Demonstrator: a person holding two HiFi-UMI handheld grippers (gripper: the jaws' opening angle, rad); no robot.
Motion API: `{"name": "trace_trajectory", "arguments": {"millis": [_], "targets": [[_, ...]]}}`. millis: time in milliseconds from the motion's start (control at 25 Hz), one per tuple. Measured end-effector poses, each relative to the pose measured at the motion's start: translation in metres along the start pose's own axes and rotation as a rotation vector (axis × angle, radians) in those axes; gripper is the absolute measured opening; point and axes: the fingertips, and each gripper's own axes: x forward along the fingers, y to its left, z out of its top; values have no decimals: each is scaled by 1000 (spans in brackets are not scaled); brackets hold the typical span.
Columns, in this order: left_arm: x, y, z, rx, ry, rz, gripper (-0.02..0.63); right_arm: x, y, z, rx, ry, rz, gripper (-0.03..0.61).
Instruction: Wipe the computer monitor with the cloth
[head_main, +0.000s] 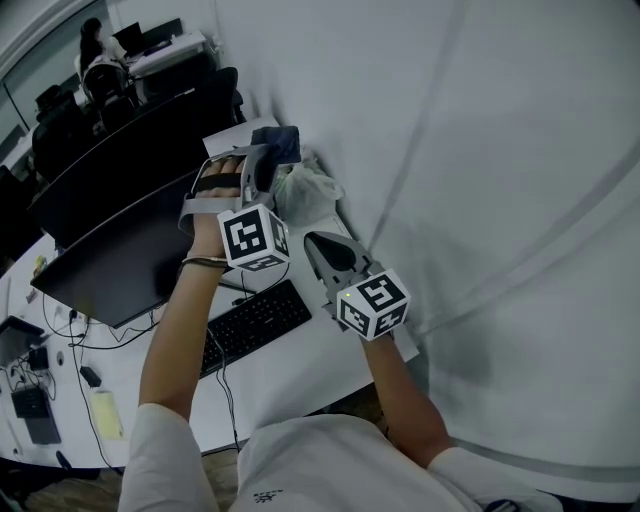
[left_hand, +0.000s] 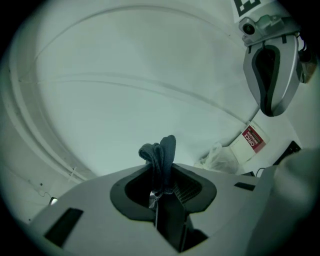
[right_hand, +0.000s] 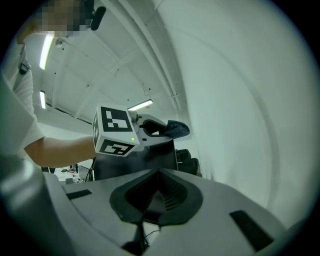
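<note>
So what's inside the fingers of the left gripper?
A dark blue cloth, bunched up and pinched between the fingers of the left gripper, which are closed on it. Its top pokes out. Its lower end is covered by the fingers.

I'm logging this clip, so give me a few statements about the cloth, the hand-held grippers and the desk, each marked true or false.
1. The left hand-held gripper is shut on the cloth. True.
2. The right hand-held gripper holds a second cloth. False: its jaws are together on nothing.
3. A keyboard lies on the desk before the monitor. True.
4. The monitor's screen is lit. False: it is dark.
</note>
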Motion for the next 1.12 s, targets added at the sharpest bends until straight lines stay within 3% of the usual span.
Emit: {"name": "trace_trajectory", "arguments": {"millis": [240,680,1120], "targets": [[8,-18,6,2,12,22,107,-2,-7,-7,14,10,10,20],[19,-61,-2,-54,50,-55,107,-10,-23,-17,51,18,6,20],[24,-114,-14,-123,62,-107,107,-19,-25,-50,93,63,-11,20]]}}
